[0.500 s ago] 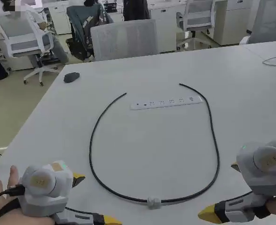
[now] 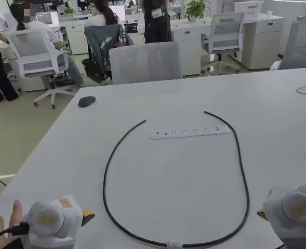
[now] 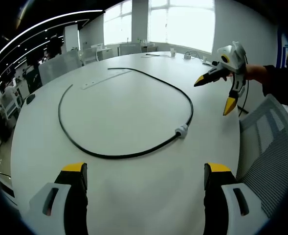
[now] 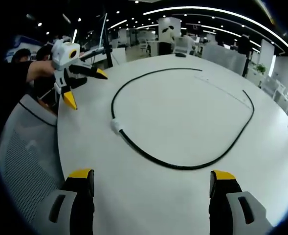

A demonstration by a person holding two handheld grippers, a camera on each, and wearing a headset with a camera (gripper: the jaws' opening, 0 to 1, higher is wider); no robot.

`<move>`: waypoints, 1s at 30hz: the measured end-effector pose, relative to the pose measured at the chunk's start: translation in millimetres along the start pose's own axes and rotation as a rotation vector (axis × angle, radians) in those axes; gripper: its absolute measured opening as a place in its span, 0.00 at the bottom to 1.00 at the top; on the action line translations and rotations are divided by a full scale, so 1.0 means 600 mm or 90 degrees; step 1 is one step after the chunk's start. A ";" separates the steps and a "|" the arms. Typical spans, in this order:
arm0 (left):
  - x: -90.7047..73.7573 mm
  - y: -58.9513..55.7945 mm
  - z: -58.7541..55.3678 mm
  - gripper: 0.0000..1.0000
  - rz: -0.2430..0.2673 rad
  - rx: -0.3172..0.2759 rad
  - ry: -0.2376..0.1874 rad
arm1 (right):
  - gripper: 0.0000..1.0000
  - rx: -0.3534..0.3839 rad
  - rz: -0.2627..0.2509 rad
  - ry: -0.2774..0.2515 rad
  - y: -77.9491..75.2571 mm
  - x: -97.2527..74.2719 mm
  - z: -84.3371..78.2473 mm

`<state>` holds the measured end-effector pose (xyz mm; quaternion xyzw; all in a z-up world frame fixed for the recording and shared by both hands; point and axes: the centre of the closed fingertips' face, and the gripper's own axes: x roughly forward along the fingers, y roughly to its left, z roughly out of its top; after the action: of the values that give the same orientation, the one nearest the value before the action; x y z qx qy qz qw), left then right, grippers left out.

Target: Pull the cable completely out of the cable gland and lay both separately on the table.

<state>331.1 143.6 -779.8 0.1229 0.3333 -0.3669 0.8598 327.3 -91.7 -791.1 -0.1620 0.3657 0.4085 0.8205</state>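
Find the cable (image 2: 104, 181) looped loose on the table (image 2: 184, 171), with its gland (image 3: 181, 131) at the near bend. Note left gripper (image 3: 144, 169) and right gripper (image 4: 153, 175) gaping wide, holding nothing. Expect a light, limp, smooth cable; pinch the hard gland, grip the cable just beside.

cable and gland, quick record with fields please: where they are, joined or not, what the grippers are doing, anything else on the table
cable: black, lying in an open U-shaped loop on the white table
cable gland: pale, on the cable at the bottom of the loop, nearest the person; not pulled off
left gripper: open, empty, apart from the cable
right gripper: open, empty, apart from the cable
other items: white power strip between the loop's two ends; dark mouse at far left
task status: cable and gland not yet separated
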 end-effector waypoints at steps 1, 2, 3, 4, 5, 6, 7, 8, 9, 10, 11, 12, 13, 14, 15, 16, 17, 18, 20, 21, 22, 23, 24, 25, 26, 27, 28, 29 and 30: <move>0.000 0.000 0.000 1.00 0.000 0.001 0.000 | 1.00 -0.002 0.001 -0.001 0.001 0.000 0.000; -0.001 -0.001 0.000 1.00 0.000 0.001 -0.002 | 1.00 -0.004 0.001 -0.003 0.002 0.000 0.001; -0.001 -0.001 0.000 1.00 0.000 0.000 -0.001 | 1.00 -0.004 0.001 -0.003 0.002 -0.001 0.001; -0.001 -0.002 0.000 1.00 0.000 0.000 -0.001 | 1.00 -0.004 0.000 -0.004 0.001 -0.001 0.002; 0.000 -0.002 0.000 1.00 0.000 0.001 -0.001 | 1.00 -0.004 0.000 -0.005 0.001 -0.001 0.002; 0.000 -0.001 0.001 1.00 0.000 0.000 -0.002 | 1.00 -0.003 0.000 -0.005 0.000 -0.001 0.002; 0.000 -0.001 0.001 1.00 0.001 0.000 -0.002 | 1.00 -0.004 0.000 -0.006 0.000 -0.002 0.002; 0.000 0.000 0.002 1.00 0.002 0.001 -0.003 | 1.00 -0.004 -0.001 -0.006 -0.001 -0.002 0.002; 0.001 0.001 0.002 1.00 0.003 0.001 -0.003 | 1.00 -0.003 -0.002 -0.005 -0.002 -0.002 0.001; 0.001 0.002 0.002 1.00 0.003 0.000 -0.002 | 1.00 -0.003 -0.003 -0.006 -0.003 -0.001 0.002; 0.001 0.003 0.004 1.00 0.004 -0.001 -0.004 | 1.00 -0.001 -0.003 -0.007 -0.004 -0.001 0.002; 0.001 0.004 0.005 1.00 0.004 -0.002 -0.005 | 1.00 0.000 -0.003 -0.006 -0.004 -0.001 0.002; 0.002 0.005 0.005 1.00 0.004 -0.003 -0.004 | 1.00 0.000 -0.003 -0.006 -0.005 0.000 0.003; 0.003 0.007 0.006 1.00 0.005 -0.002 -0.005 | 1.00 0.000 -0.004 -0.005 -0.006 0.001 0.003; 0.003 0.007 0.007 1.00 0.005 -0.003 -0.005 | 1.00 -0.001 -0.004 -0.006 -0.007 0.001 0.004; 0.003 0.007 0.008 1.00 0.005 -0.003 -0.005 | 1.00 -0.002 -0.003 -0.007 -0.006 0.002 0.006; 0.004 0.007 0.010 1.00 0.004 -0.003 -0.006 | 1.00 -0.004 -0.003 -0.009 -0.006 0.003 0.007; 0.005 0.007 0.011 1.00 0.004 -0.003 -0.006 | 1.00 -0.006 -0.002 -0.009 -0.007 0.003 0.008; 0.007 0.009 0.011 1.00 0.005 -0.003 -0.004 | 1.00 -0.008 -0.002 -0.006 -0.009 0.005 0.010; 0.008 0.011 0.010 1.00 0.005 -0.004 -0.003 | 1.00 -0.009 -0.003 -0.006 -0.011 0.006 0.011; 0.009 0.012 0.010 1.00 0.004 -0.005 -0.003 | 1.00 -0.008 -0.003 -0.007 -0.013 0.007 0.013; 0.010 0.013 0.010 1.00 0.004 -0.005 -0.002 | 1.00 -0.007 -0.003 -0.006 -0.015 0.008 0.014; 0.012 0.015 0.011 1.00 0.003 -0.006 -0.001 | 1.00 -0.006 -0.003 -0.007 -0.017 0.009 0.016; 0.012 0.016 0.013 1.00 0.003 -0.006 -0.002 | 1.00 -0.005 -0.004 -0.007 -0.019 0.010 0.018; 0.013 0.018 0.015 1.00 0.003 -0.006 -0.002 | 1.00 -0.004 -0.004 -0.008 -0.021 0.011 0.021; 0.014 0.020 0.016 1.00 0.004 -0.006 -0.001 | 1.00 -0.004 -0.004 -0.009 -0.023 0.012 0.023; 0.015 0.022 0.018 1.00 0.004 -0.005 -0.001 | 1.00 -0.003 -0.004 -0.010 -0.024 0.014 0.026; 0.016 0.023 0.019 1.00 0.004 -0.003 -0.001 | 1.00 -0.002 -0.004 -0.009 -0.025 0.015 0.028; 0.017 0.026 0.020 1.00 0.005 -0.003 -0.001 | 1.00 -0.003 -0.004 -0.009 -0.027 0.016 0.031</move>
<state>353.2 143.7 -777.9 0.1219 0.3334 -0.3625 0.8618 352.7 -85.9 -786.1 -0.1623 0.3584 0.4078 0.8240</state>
